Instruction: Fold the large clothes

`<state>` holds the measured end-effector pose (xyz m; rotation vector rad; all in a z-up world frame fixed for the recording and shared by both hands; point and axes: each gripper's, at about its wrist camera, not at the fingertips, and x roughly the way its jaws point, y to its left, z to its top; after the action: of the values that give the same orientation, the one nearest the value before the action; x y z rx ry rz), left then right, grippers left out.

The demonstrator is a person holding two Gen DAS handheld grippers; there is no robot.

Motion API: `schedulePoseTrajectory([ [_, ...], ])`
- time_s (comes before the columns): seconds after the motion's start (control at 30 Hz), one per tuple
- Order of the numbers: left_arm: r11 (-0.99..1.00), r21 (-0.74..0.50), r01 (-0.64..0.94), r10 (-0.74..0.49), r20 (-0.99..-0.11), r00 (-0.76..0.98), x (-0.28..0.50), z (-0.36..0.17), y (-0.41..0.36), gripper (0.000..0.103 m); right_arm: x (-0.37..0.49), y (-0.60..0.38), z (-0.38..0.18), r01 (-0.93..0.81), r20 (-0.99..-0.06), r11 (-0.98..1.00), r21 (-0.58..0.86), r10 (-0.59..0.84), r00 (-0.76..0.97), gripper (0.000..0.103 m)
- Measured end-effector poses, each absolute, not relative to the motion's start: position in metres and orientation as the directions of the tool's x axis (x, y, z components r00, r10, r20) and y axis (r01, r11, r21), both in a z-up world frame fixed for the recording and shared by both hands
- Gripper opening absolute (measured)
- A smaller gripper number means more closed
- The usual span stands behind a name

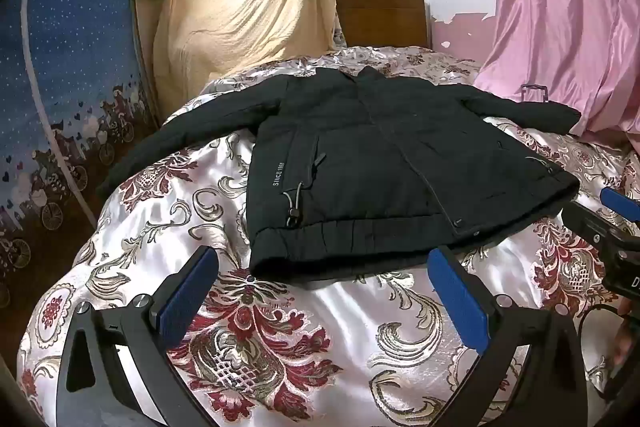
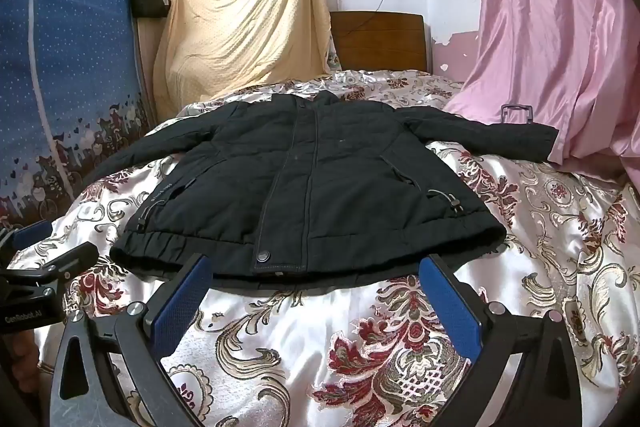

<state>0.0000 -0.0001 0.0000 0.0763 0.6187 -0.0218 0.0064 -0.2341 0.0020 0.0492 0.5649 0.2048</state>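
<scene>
A black padded jacket (image 1: 372,163) lies flat and front-up on the bed, zipped, both sleeves spread out to the sides; it also shows in the right wrist view (image 2: 304,183). My left gripper (image 1: 324,267) is open and empty, its blue pads just short of the jacket's hem. My right gripper (image 2: 316,275) is open and empty, its blue pads either side of the hem's centre snap. The right gripper's body shows at the right edge of the left wrist view (image 1: 612,227), and the left gripper's body at the left edge of the right wrist view (image 2: 36,279).
The bed has a shiny white cover with a red and gold floral pattern (image 1: 320,339). A wooden headboard (image 2: 376,41) stands behind. A pink curtain (image 2: 552,39) hangs at the right, a yellow sheet (image 2: 244,15) and a blue wardrobe (image 2: 68,67) at the left.
</scene>
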Motion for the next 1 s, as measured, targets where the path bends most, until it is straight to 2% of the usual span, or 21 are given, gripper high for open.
schedulePoseTrajectory([
  [1.0, 0.997, 0.060, 0.044, -0.001, -0.581, 0.814, -0.0001, 0.0002, 0.0000, 0.102, 0.0062, -0.2338, 0.0019, -0.179, -0.522, 0.978, 0.108, 0.209, 0.827, 0.103],
])
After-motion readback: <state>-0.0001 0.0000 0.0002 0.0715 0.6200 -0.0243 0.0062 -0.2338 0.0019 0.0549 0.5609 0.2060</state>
